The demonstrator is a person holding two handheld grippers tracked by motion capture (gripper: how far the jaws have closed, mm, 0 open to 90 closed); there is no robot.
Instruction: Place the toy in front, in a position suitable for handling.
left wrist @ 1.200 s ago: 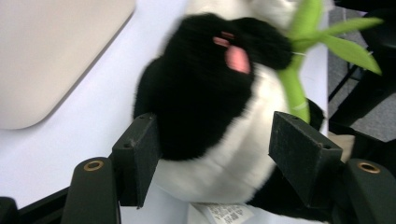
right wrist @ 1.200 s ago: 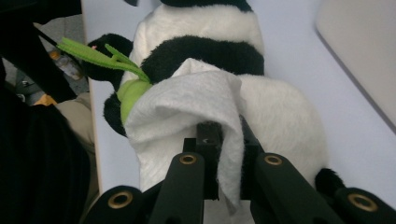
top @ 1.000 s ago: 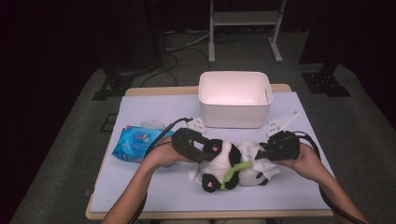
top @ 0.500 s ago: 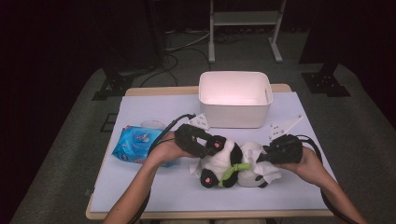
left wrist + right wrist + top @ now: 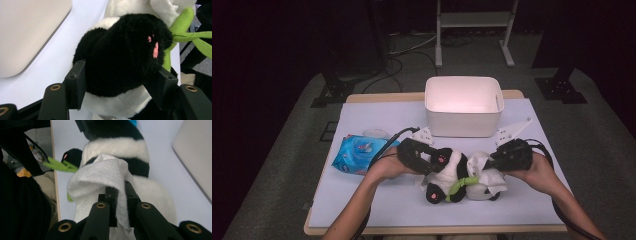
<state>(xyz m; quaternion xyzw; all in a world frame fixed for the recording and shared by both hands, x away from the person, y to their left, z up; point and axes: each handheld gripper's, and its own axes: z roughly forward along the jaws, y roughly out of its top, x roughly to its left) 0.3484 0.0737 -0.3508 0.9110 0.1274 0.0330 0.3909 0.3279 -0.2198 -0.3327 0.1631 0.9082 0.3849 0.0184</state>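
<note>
Panda plush (image 5: 452, 175) lies on the table (image 5: 377, 210) in front of the white bin (image 5: 463, 106). Left gripper (image 5: 432, 162) clamps its black limb; right gripper (image 5: 492, 161) pinches a white wipe (image 5: 100, 180) against its body.

- The toy panda (image 5: 451, 176) is soft, black and white, with a green leaf by it. It lies on its side near the front of the table, and one black furry part sits between two jaws.
- The white wipe (image 5: 100, 180) is crumpled, pinched tight, and rests against the panda.
</note>
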